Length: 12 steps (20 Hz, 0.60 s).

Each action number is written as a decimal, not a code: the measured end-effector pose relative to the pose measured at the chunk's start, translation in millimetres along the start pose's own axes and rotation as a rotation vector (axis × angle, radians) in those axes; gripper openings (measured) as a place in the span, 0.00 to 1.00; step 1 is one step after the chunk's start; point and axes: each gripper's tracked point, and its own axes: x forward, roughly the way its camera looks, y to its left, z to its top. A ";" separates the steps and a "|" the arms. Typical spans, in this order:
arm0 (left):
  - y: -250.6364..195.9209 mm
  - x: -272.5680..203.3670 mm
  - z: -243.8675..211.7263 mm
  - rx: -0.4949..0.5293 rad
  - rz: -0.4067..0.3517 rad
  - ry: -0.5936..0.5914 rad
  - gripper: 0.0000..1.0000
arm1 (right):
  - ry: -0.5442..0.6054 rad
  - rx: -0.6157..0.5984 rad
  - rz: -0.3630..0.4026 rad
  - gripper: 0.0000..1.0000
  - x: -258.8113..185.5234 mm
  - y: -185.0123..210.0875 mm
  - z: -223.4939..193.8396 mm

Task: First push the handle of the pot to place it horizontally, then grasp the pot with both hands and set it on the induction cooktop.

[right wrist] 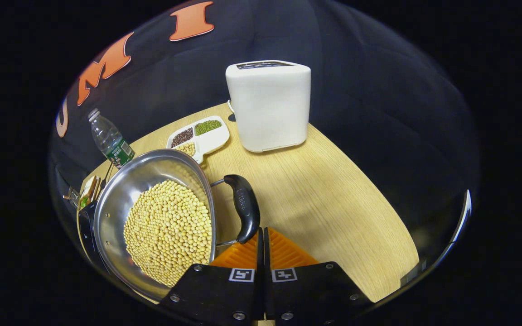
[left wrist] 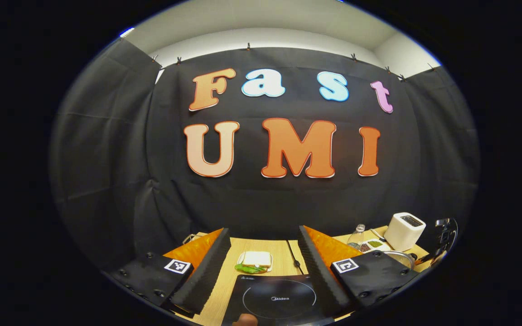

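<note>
My right gripper (right wrist: 261, 232), fingers pressed together, tips just beside the black handle (right wrist: 244, 206) of the steel pot of yellow beans (right wrist: 161, 222) at nine o'clock. My left gripper (left wrist: 264, 237), fingers spread, hovers above the black induction cooktop (left wrist: 279, 299).

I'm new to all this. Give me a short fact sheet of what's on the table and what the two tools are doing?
pot: steel pot full of pale beans
pot handle: dark handle beside the rim, right tool's tips at its near end
right tool: fingers closed together
left tool: fingers spread, above the cooktop
behind: white toaster, divided dish, bottle
</note>
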 end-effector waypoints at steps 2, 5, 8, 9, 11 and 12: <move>-14.5 6.4 -22.7 -0.006 -0.024 0.034 0.98 | -0.004 -0.020 -0.011 0.00 4.3 1.3 6.0; -37.1 18.0 -62.6 -0.040 -0.058 0.117 0.99 | -0.018 -0.047 -0.024 0.00 5.1 0.7 14.2; -55.4 30.8 -95.1 -0.088 -0.070 0.166 0.98 | -0.008 -0.054 -0.027 0.00 4.3 0.2 14.0; -60.9 34.5 -106.2 -0.096 -0.070 0.179 0.97 | -0.014 -0.058 -0.039 0.00 4.0 -4.2 15.0; -71.2 38.1 -132.6 -0.095 -0.057 0.211 0.99 | -0.068 -0.066 -0.059 0.00 -6.7 -13.5 27.7; -80.7 38.8 -146.1 -0.094 -0.064 0.227 0.98 | -0.105 -0.060 -0.054 0.00 -15.5 -15.3 37.5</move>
